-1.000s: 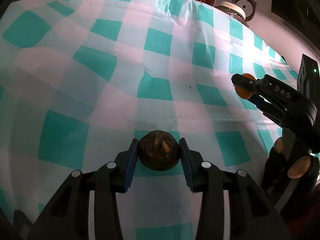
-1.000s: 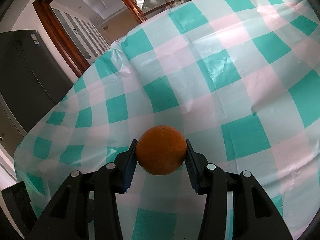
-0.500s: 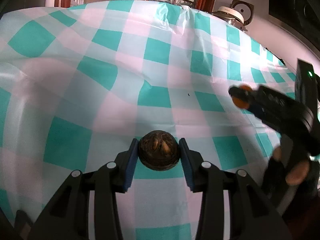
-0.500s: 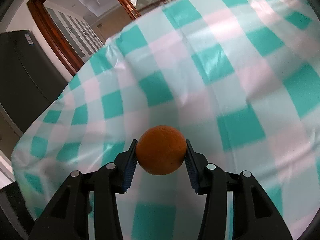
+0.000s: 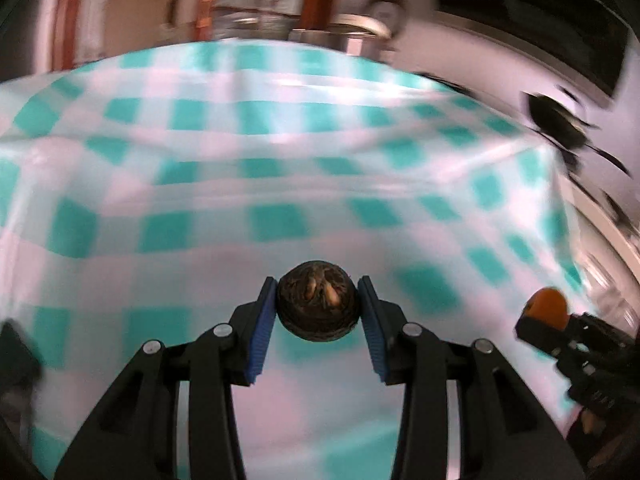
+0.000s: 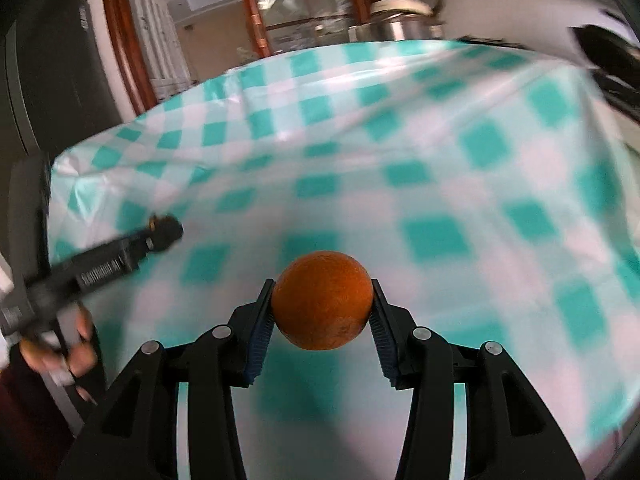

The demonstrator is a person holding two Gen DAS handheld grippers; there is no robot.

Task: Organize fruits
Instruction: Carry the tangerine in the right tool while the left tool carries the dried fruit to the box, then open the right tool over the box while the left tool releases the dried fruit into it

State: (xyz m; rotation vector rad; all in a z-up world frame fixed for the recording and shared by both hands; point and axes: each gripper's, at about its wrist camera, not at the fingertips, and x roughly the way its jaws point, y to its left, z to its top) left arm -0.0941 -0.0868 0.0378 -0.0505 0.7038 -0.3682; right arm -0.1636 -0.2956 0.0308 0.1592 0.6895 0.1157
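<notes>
My left gripper (image 5: 317, 306) is shut on a dark brown round fruit (image 5: 318, 300), held above the teal-and-white checked tablecloth (image 5: 280, 184). My right gripper (image 6: 322, 308) is shut on an orange (image 6: 322, 305), also clear of the cloth. In the left wrist view the right gripper (image 5: 538, 322) shows at the lower right with the orange (image 5: 547, 303) in its tip. In the right wrist view the left gripper (image 6: 164, 234) reaches in from the left, held by a hand (image 6: 78, 354), with the dark fruit (image 6: 165, 231) at its tip. Both views are motion-blurred.
Beyond the table's far edge stand a metal pot (image 6: 396, 26) with a round dial behind it, wooden-framed glass doors (image 6: 296, 4) and a dark cabinet (image 6: 52, 68) at the left. A dark blurred object (image 5: 556, 120) sits off the table's right corner.
Both grippers have swept fast across the table with their fruits still held; the far edge and right corner of the table have come into view, and each gripper now shows lower in the other's view.
</notes>
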